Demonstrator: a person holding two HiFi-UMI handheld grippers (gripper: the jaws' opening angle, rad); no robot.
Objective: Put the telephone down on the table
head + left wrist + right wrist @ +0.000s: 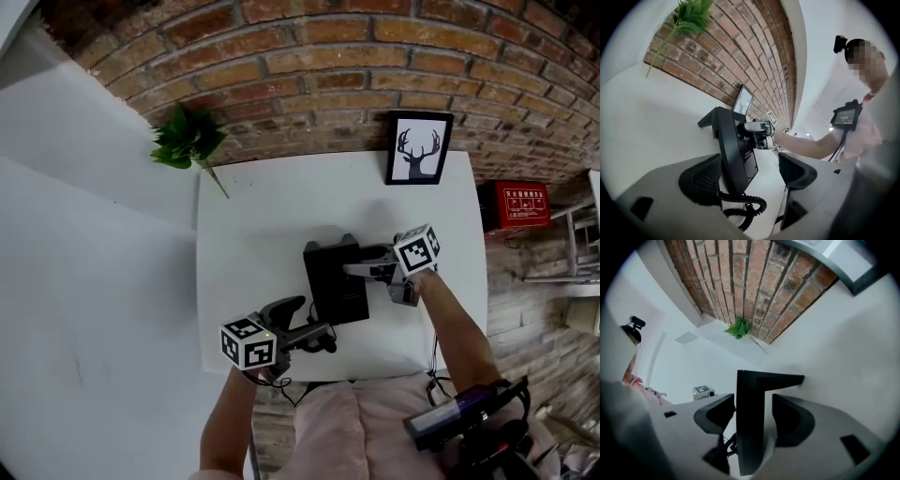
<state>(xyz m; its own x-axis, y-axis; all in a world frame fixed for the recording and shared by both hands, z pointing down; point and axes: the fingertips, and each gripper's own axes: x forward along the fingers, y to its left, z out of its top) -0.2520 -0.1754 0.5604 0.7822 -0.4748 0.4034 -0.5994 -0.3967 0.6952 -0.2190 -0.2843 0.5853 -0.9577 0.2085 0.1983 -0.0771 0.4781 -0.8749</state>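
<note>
The white tabletop carries the telephone near its middle: a flat black slab with a raised lip at the far end, resting on the surface. Both forearms reach in from the near edge, the right one stretched further across. The right gripper straddles the telephone's right edge, its jaws parted, with a gap showing on one side, not clamped. The left gripper sits at the near corner, jaws wide apart and empty. The coiled cord trails just ahead of them.
</note>
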